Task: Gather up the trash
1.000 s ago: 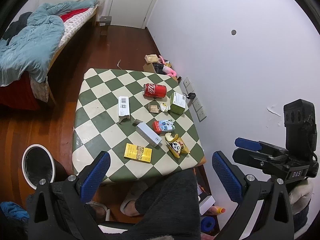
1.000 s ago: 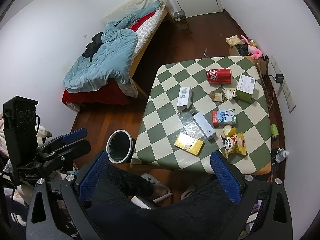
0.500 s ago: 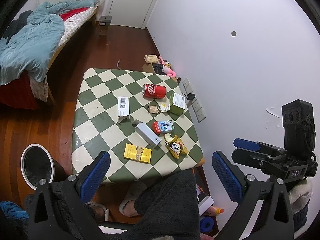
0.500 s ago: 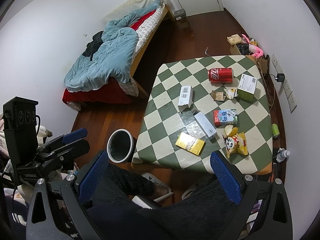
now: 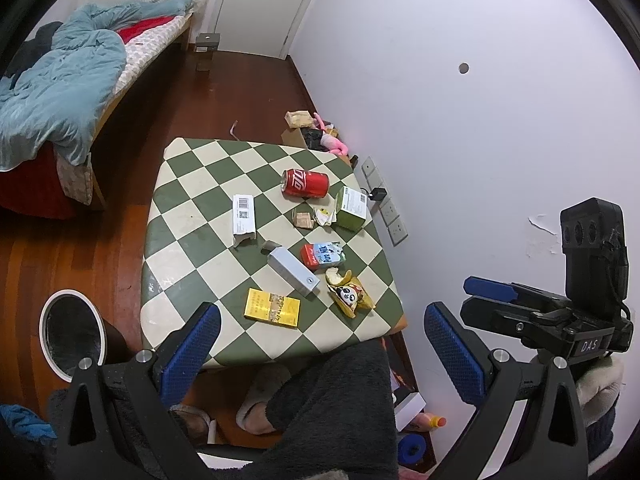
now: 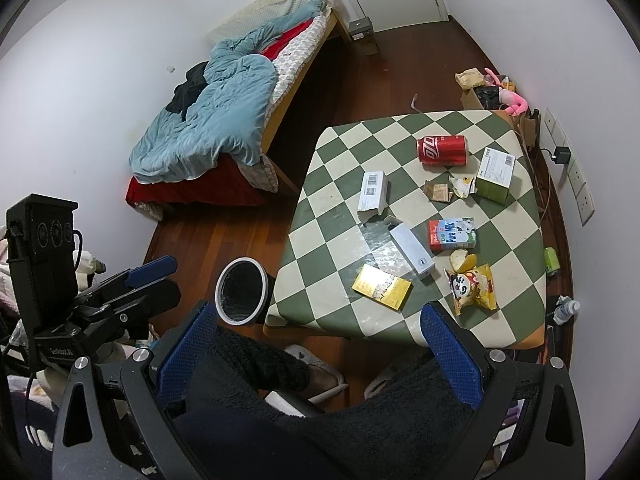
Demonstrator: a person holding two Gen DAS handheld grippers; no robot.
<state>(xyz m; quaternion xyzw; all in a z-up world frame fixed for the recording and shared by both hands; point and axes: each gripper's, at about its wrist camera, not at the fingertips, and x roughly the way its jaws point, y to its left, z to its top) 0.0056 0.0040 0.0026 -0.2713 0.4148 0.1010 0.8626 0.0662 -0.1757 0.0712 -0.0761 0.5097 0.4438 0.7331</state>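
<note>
Trash lies on a green-and-white checkered table [image 5: 184, 216] [image 6: 332, 184]: a red can [image 5: 305, 183] [image 6: 442, 149] on its side, a yellow flat box [image 5: 272, 307] [image 6: 382, 287], a yellow panda snack bag [image 5: 351, 295] [image 6: 472, 286], a milk carton [image 5: 322, 255] [image 6: 452, 234], white boxes [image 5: 243, 220] [image 5: 294, 272], a green box [image 5: 351, 208] and small wrappers [image 5: 314, 217]. A black bin with a white rim [image 5: 74, 334] [image 6: 242, 290] stands on the floor left of the table. My left gripper [image 5: 320, 348] and right gripper [image 6: 316, 344] are open, empty, high above the near table edge.
A bed with a blue duvet [image 5: 60, 92] [image 6: 216, 120] stands at the far left. A cardboard box with a pink toy [image 5: 320, 136] sits by the wall. Wall sockets [image 5: 384, 204] are right of the table. My dark-clad legs and slippers [image 5: 260, 400] are below.
Both grippers have drifted slightly; the table sits a little differently in each view. Nothing was grasped or moved on the table.
</note>
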